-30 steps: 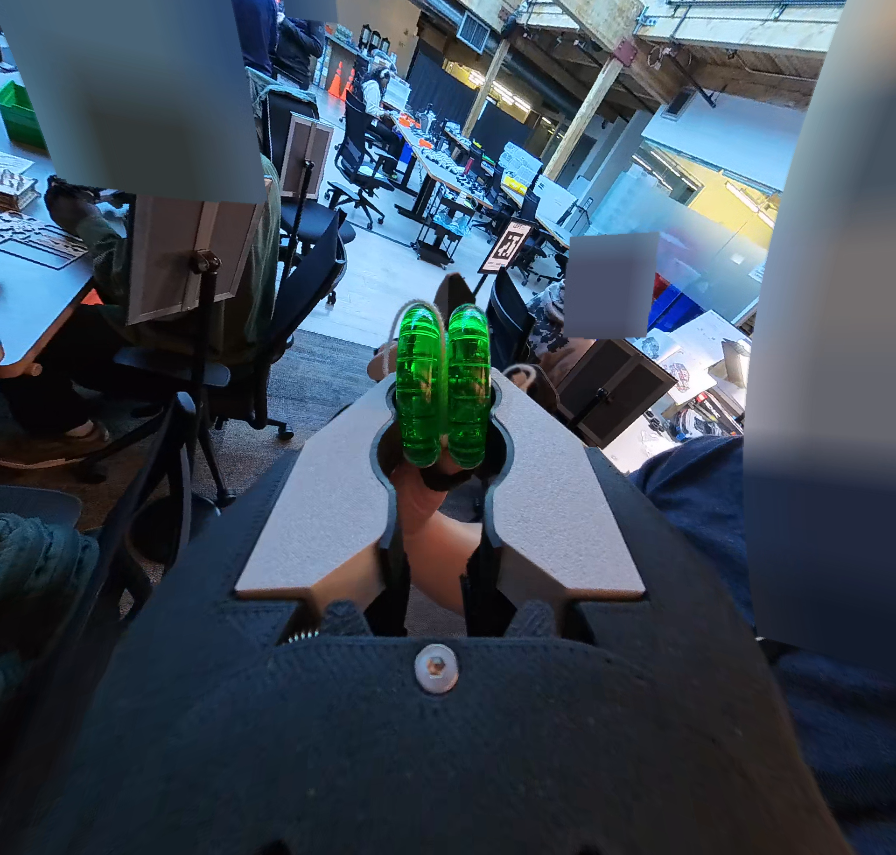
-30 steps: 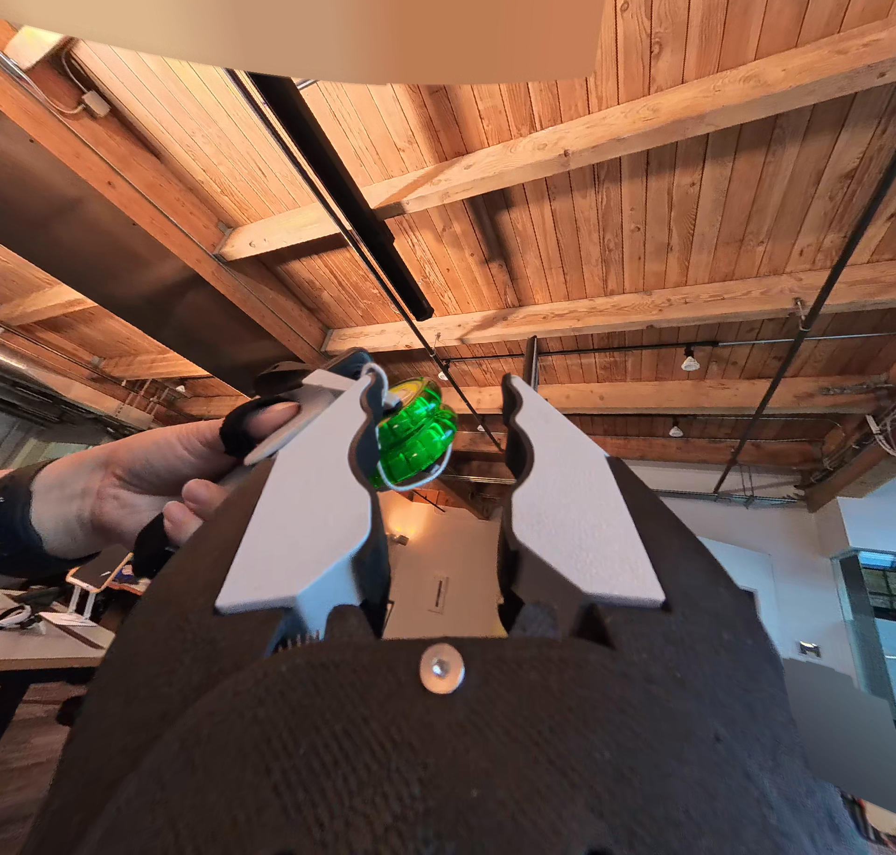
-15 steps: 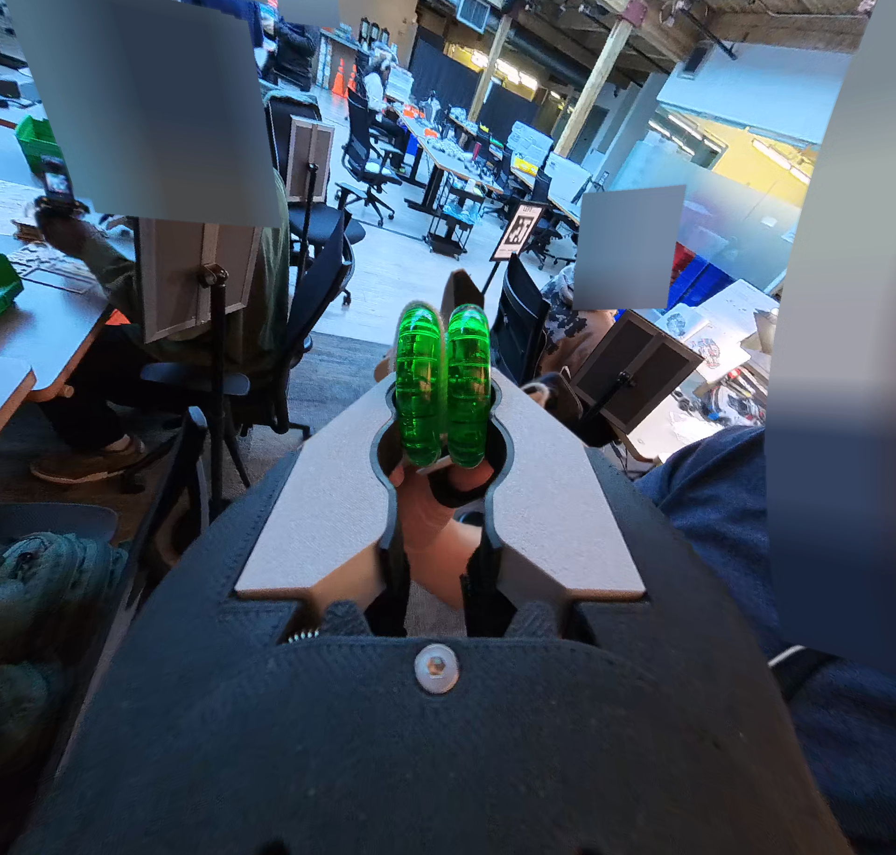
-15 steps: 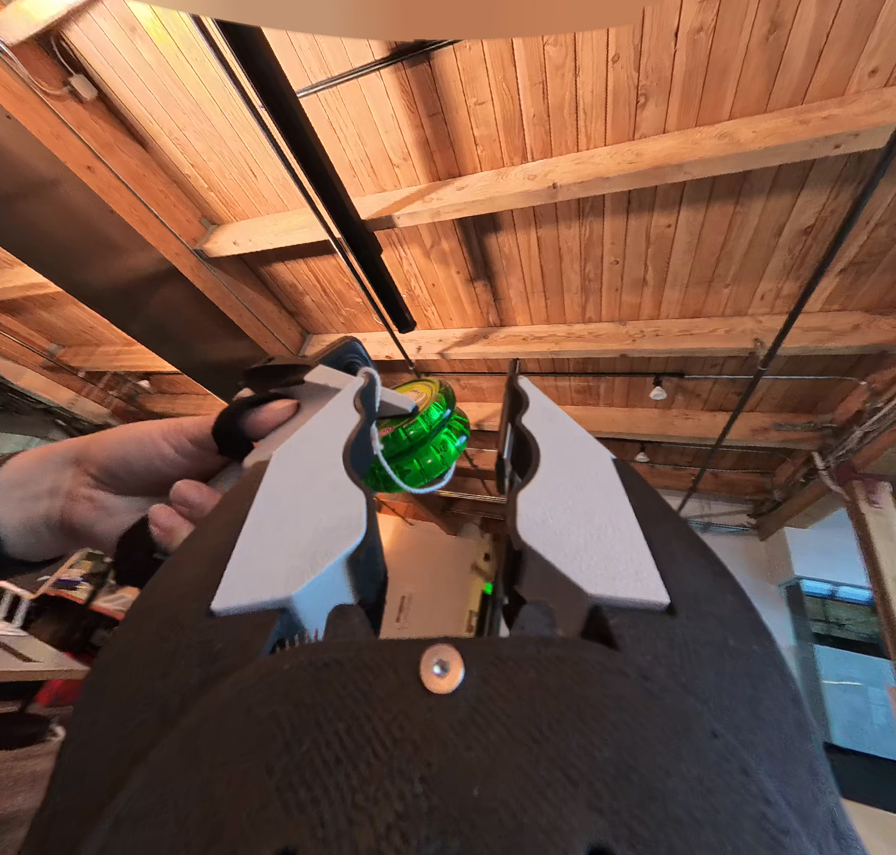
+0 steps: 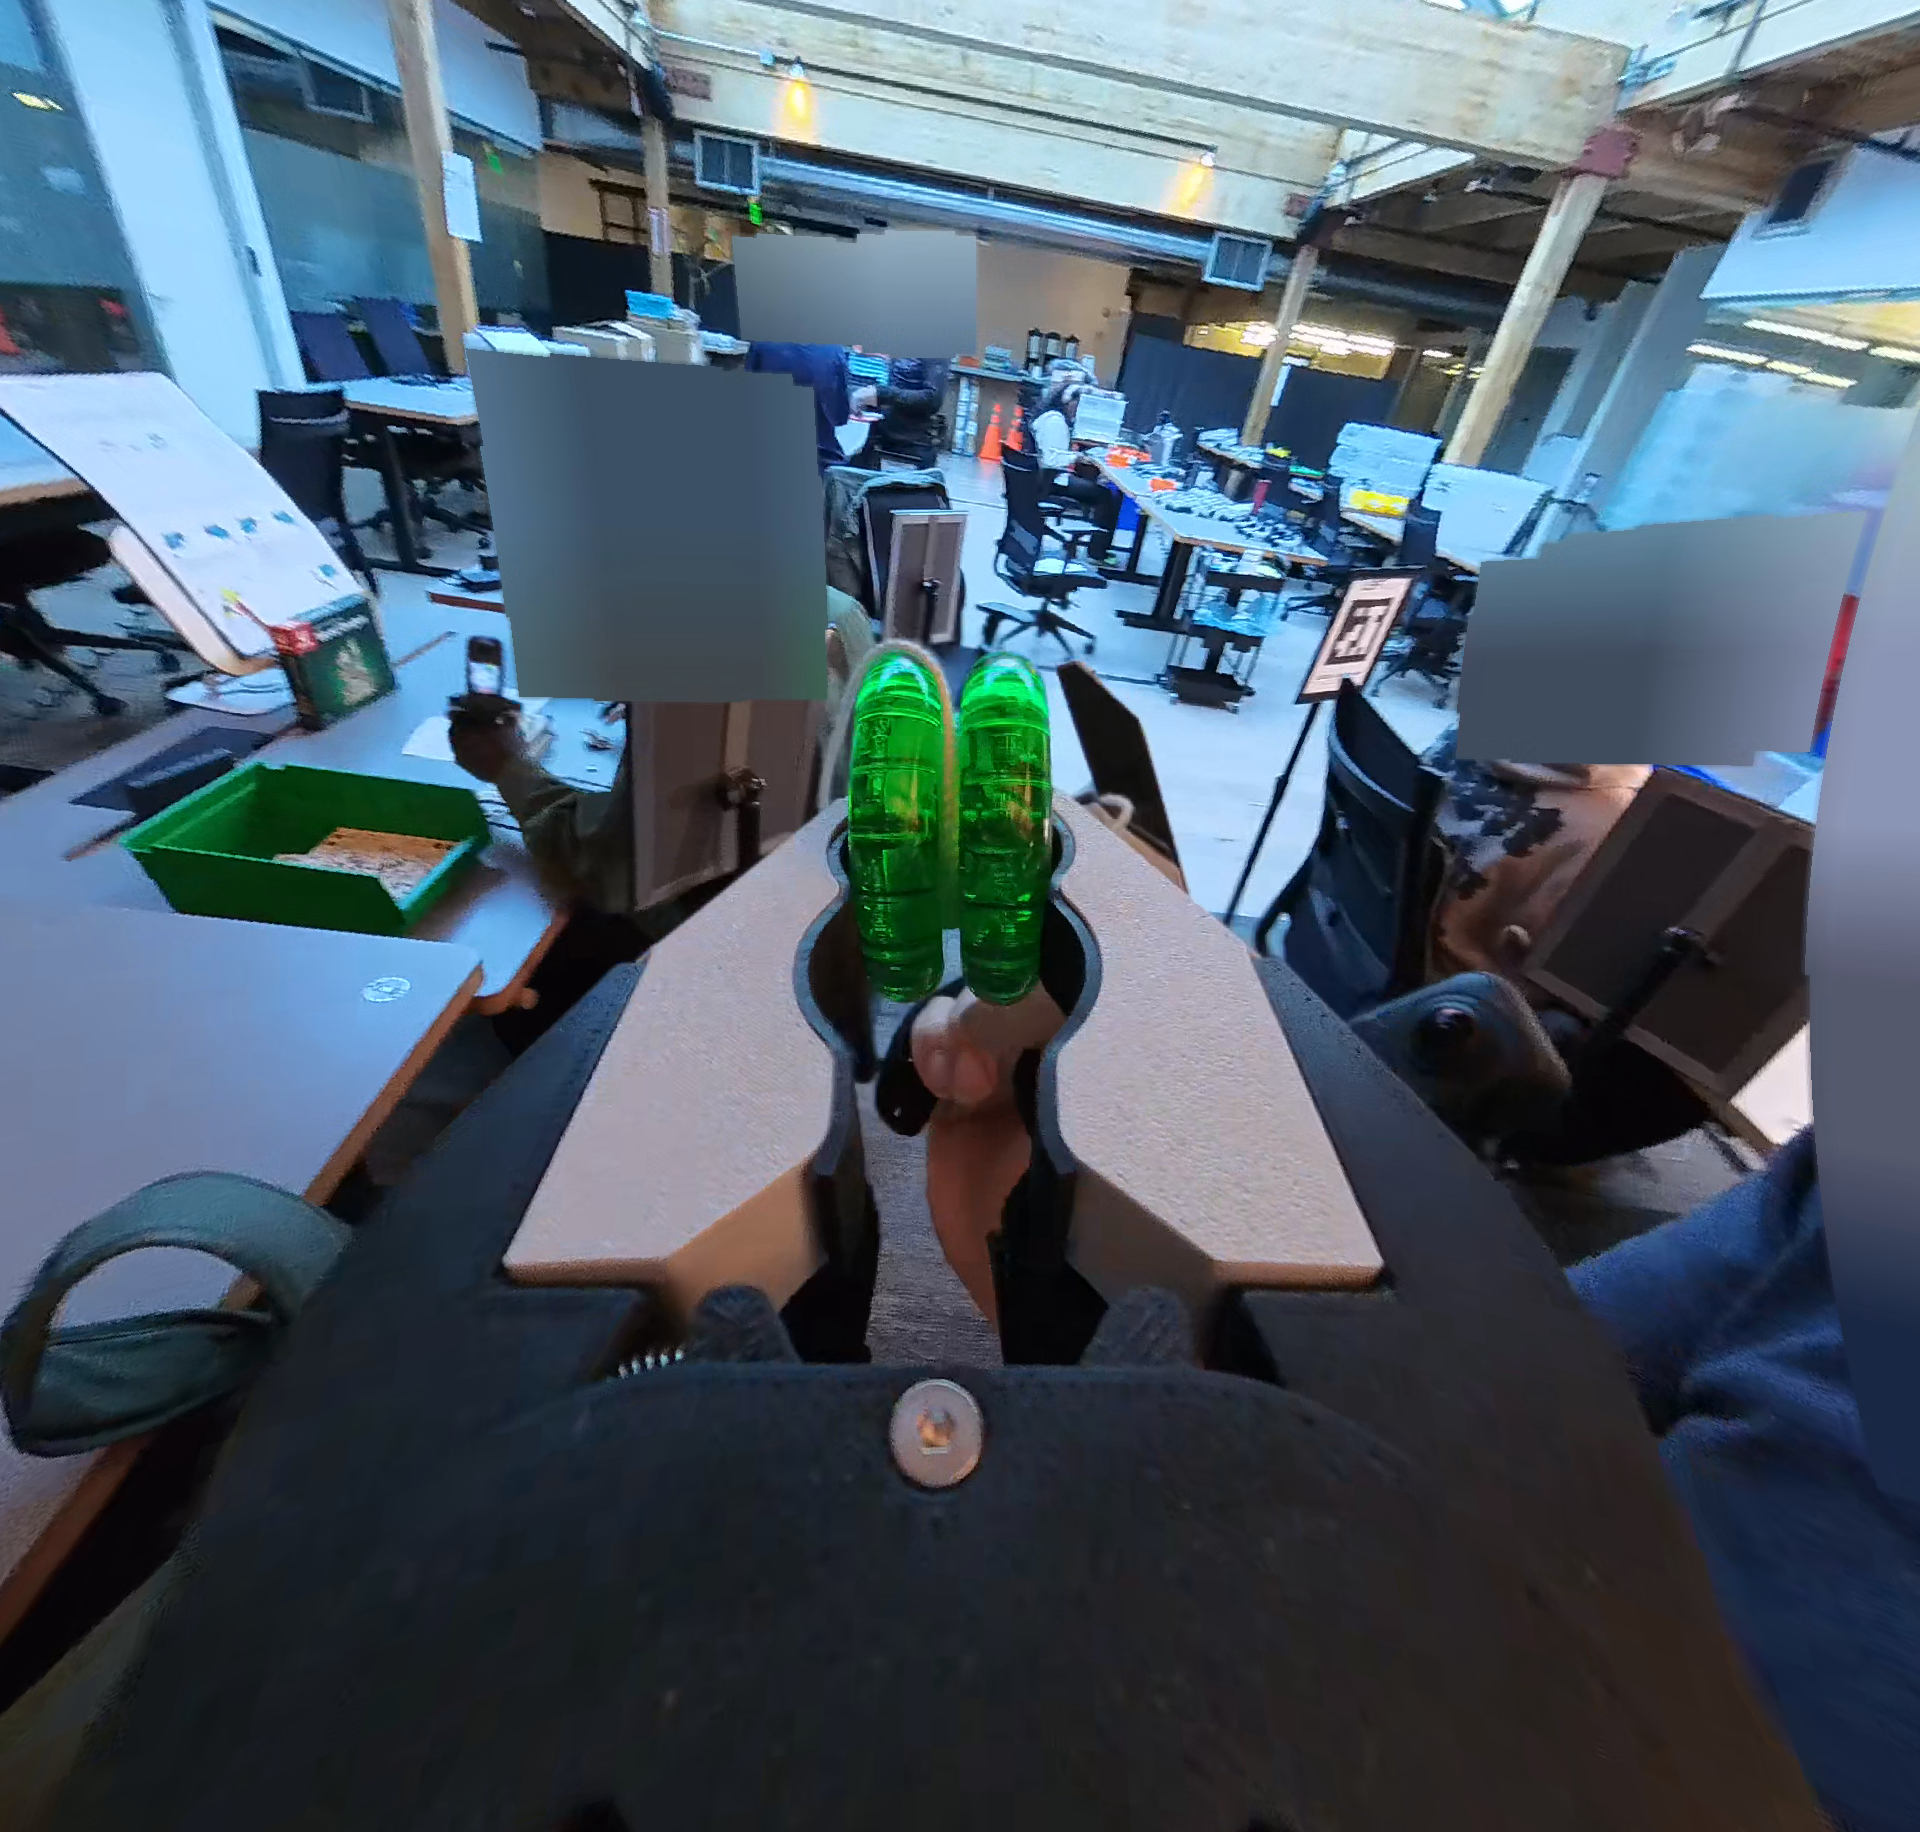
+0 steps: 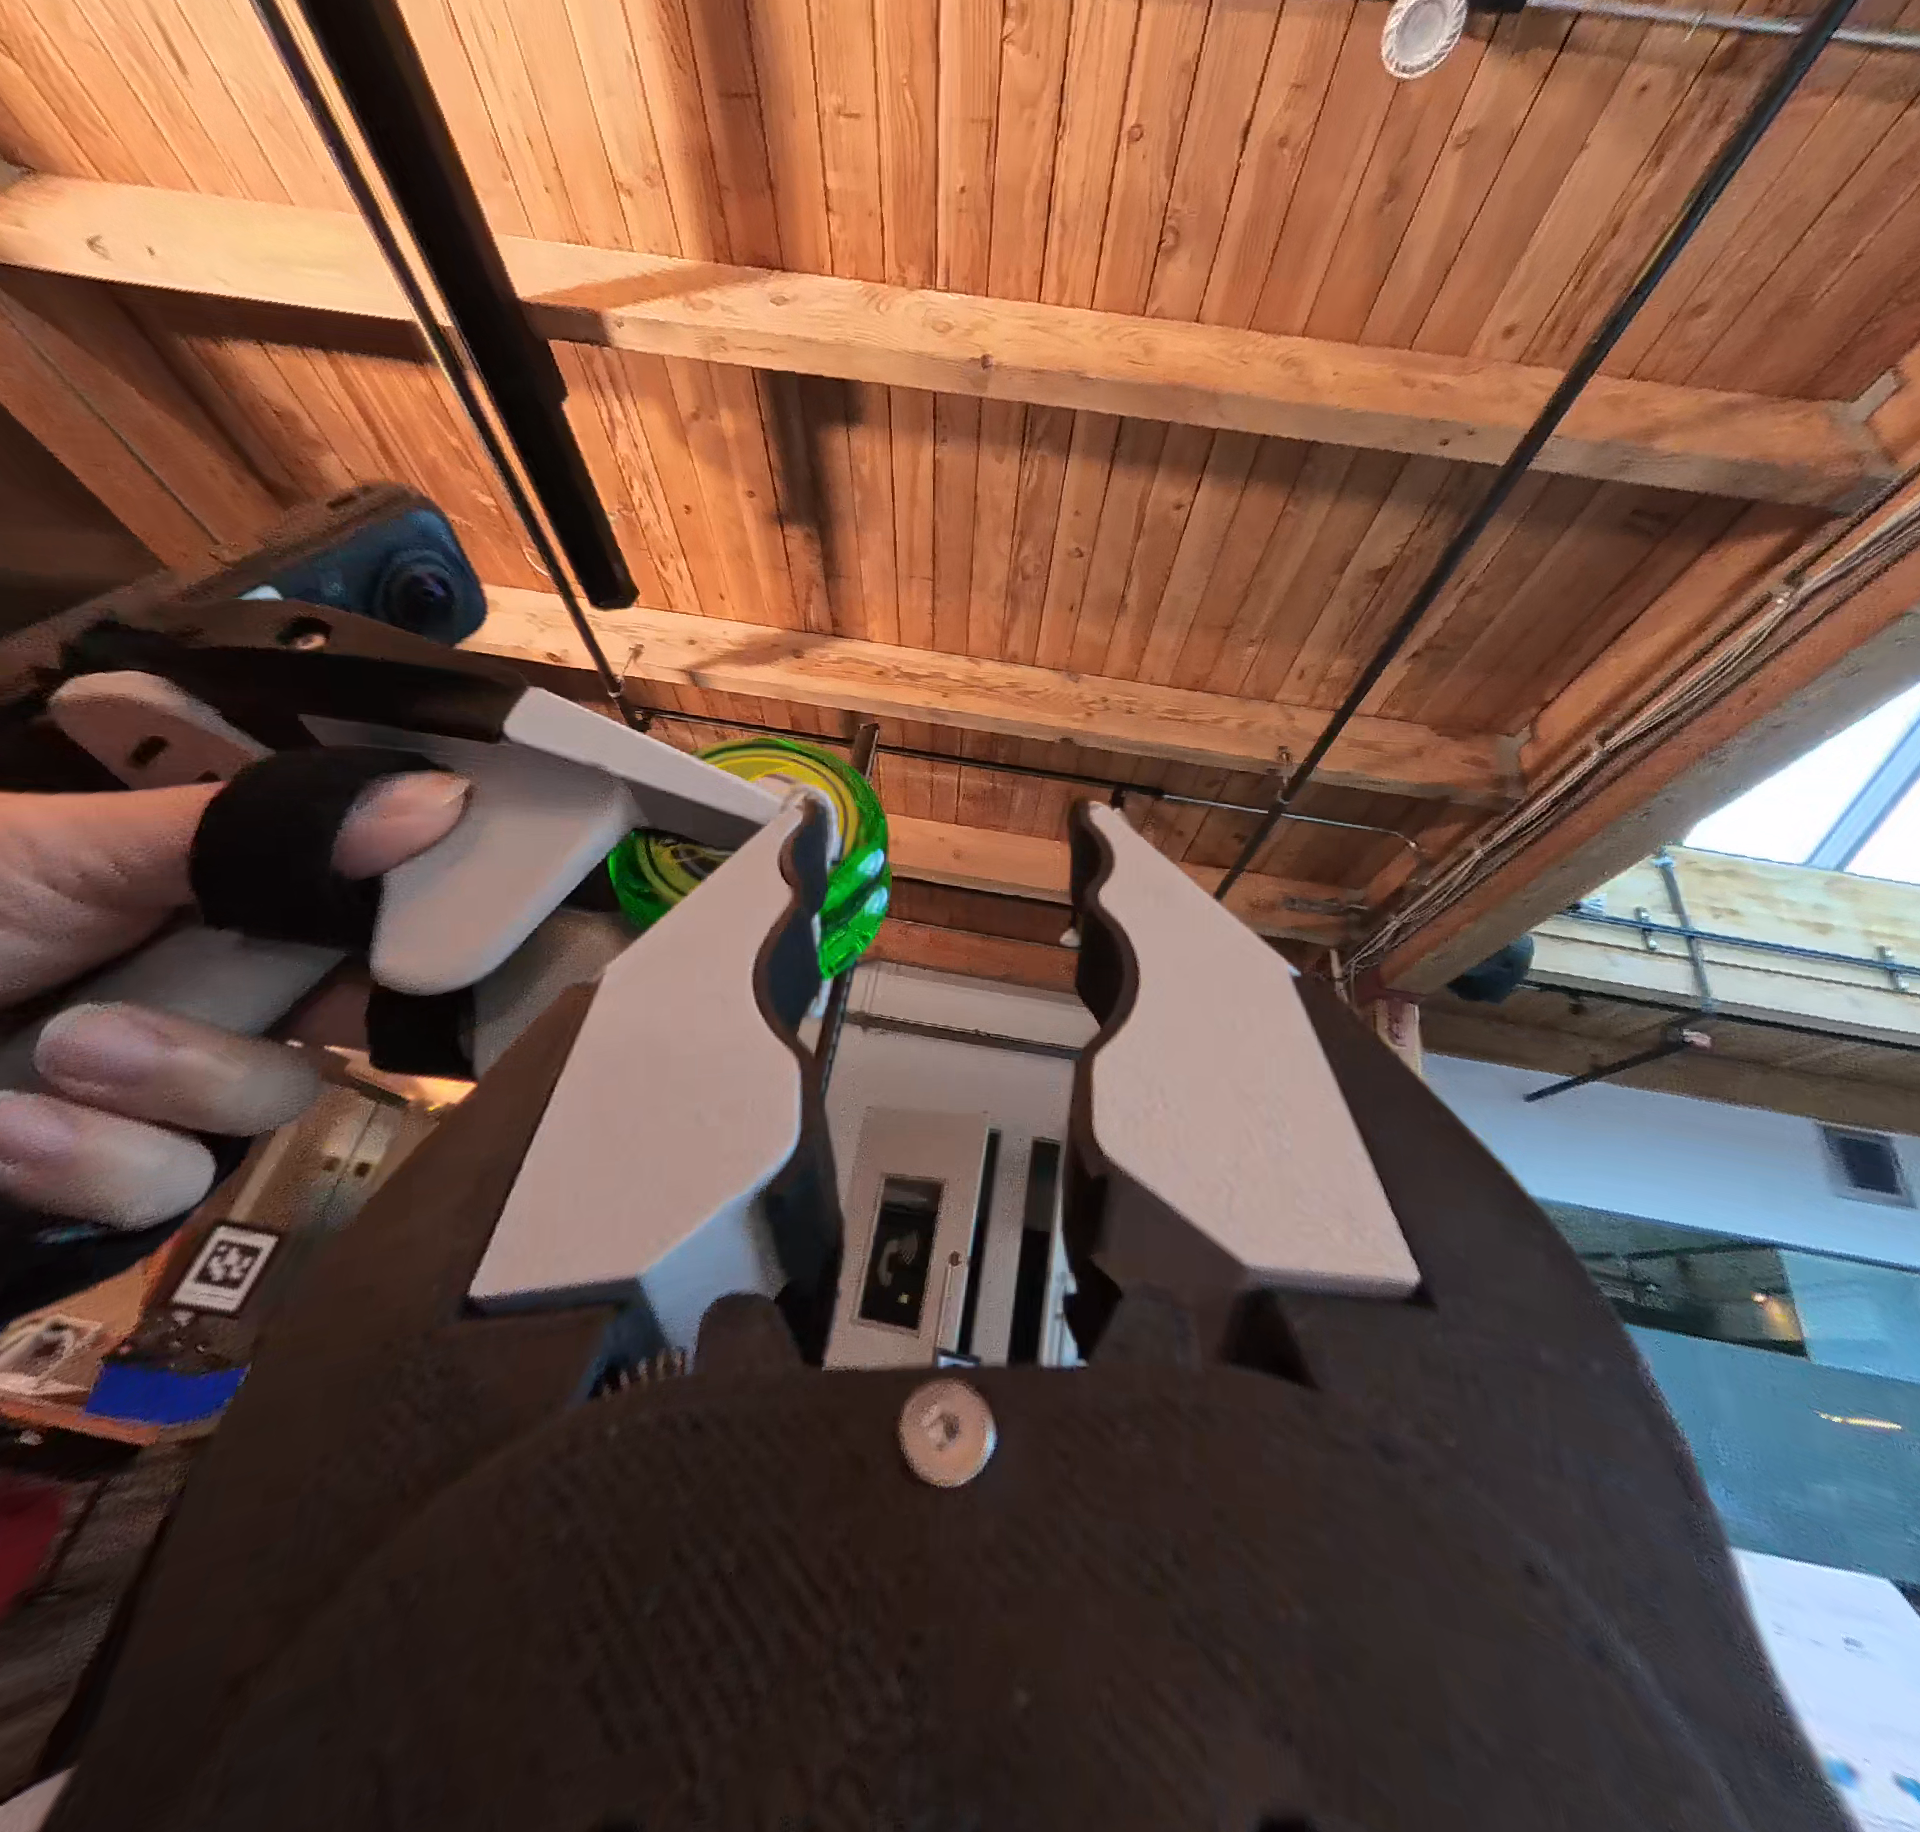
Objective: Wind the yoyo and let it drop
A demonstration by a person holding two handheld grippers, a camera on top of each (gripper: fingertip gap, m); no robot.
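The room is a big open workshop with a wooden plank ceiling (image 6: 1039, 172) and pale beams. Long grey desks (image 5: 187, 1034) stand at the left, with black office chairs (image 5: 1039, 556) farther back. On one desk sits a green tray (image 5: 260, 847), and near it a person's hand holds up a phone (image 5: 483, 665).

The left gripper (image 5: 948, 837) points forward over the room. Its two tan fingers (image 5: 707, 1076) press on the yoyo (image 5: 945, 826) from both sides, so it is clamped on edge between the tips. The yoyo is clear green, with two halves side by side and a pale string (image 5: 930, 670) going over the top of its left half.

The right gripper (image 6: 940, 847) points up at the ceiling. Its grey fingers (image 6: 1226, 1086) stand apart with an empty gap between them. In this view the yoyo (image 6: 748, 837) shows just behind the left fingertip, held in the other gripper, which a bare hand (image 6: 125, 951) grips with a black strap on one finger.
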